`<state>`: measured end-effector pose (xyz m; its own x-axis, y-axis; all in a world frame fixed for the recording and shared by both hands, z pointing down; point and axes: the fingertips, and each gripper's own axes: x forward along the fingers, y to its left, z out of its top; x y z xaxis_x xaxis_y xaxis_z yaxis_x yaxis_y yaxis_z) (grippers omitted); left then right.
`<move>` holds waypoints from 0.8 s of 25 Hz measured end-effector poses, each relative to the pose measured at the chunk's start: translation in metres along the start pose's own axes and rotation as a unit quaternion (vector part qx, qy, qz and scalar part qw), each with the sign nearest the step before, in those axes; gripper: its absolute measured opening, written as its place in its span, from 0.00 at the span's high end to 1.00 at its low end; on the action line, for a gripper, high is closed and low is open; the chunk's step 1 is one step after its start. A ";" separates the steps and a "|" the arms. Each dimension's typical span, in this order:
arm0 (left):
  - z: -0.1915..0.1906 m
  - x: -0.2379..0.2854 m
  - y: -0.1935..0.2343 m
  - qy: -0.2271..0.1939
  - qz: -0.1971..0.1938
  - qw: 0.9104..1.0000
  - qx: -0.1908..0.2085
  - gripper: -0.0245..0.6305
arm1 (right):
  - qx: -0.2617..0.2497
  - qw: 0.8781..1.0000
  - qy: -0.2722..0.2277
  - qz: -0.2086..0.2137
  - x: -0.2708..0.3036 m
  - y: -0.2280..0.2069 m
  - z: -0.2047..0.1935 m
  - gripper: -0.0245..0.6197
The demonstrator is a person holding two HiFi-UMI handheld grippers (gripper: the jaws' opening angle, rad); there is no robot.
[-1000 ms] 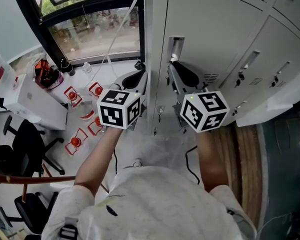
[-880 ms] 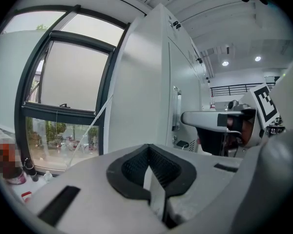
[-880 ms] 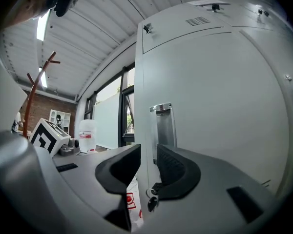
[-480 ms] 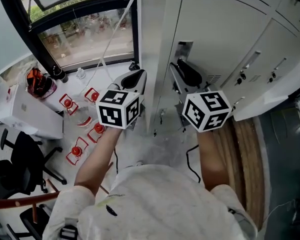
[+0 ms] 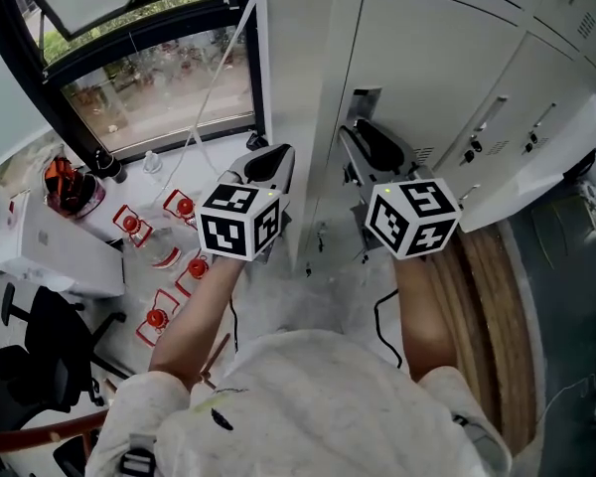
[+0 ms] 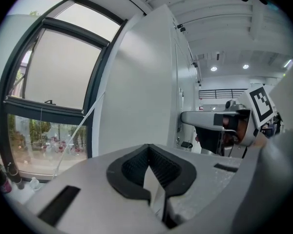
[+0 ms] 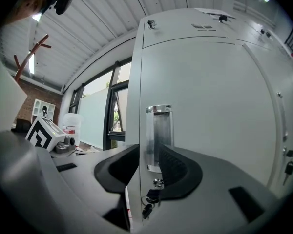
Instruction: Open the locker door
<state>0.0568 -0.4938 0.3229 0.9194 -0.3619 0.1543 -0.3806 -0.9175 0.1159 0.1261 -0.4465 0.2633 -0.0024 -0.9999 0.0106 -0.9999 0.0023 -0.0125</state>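
Evidently, locker door: judged stiff, light sheet metal; its edge is straddled by the right gripper, whose jaws are opening and not pressing.
Handle: recessed and smooth; best hooked there, just inside the right finger.
Left gripper: fingers pressed together, empty.

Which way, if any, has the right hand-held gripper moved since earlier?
No clear shift: the right hand-held gripper stays just below the handle recess; its jaws are opening astride the door edge.

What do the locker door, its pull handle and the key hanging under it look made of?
Locker door: likely sheet steel with pale grey, satin paint; flat, evenly coloured, with a thin edge. Pull handle: bright polished metal, perhaps chromed; it reflects light like a mirror. Key: dark head, possibly plastic over metal; too small to be sure.
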 end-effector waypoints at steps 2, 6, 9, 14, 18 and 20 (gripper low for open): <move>0.000 0.001 -0.002 0.003 -0.009 1.000 0.004 0.95 | 0.001 1.000 -0.001 -0.004 0.002 0.001 0.000 0.81; -0.002 0.003 0.000 0.007 -0.021 1.000 0.006 0.95 | -0.001 1.000 -0.004 -0.014 0.007 0.003 0.002 0.80; -0.006 0.006 0.001 0.011 -0.031 0.999 0.003 0.95 | 0.002 1.000 -0.004 -0.019 0.010 0.003 0.002 0.79; -0.012 0.010 0.002 0.014 -0.045 0.999 -0.006 0.95 | 0.012 1.000 -0.006 -0.011 0.011 0.010 0.002 0.77; -0.016 0.011 0.003 0.014 -0.053 0.998 -0.013 0.95 | 0.005 1.000 -0.002 -0.015 0.011 0.012 0.001 0.74; -0.018 0.010 0.005 0.014 -0.054 0.998 -0.018 0.95 | 0.004 1.000 -0.001 -0.015 0.011 0.013 0.001 0.74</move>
<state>0.0621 -0.4993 0.3423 0.9521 -0.2568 0.1658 -0.2839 -0.9440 0.1682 0.1134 -0.4572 0.2625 0.0284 -0.9996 0.0082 -0.9994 -0.0286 -0.0206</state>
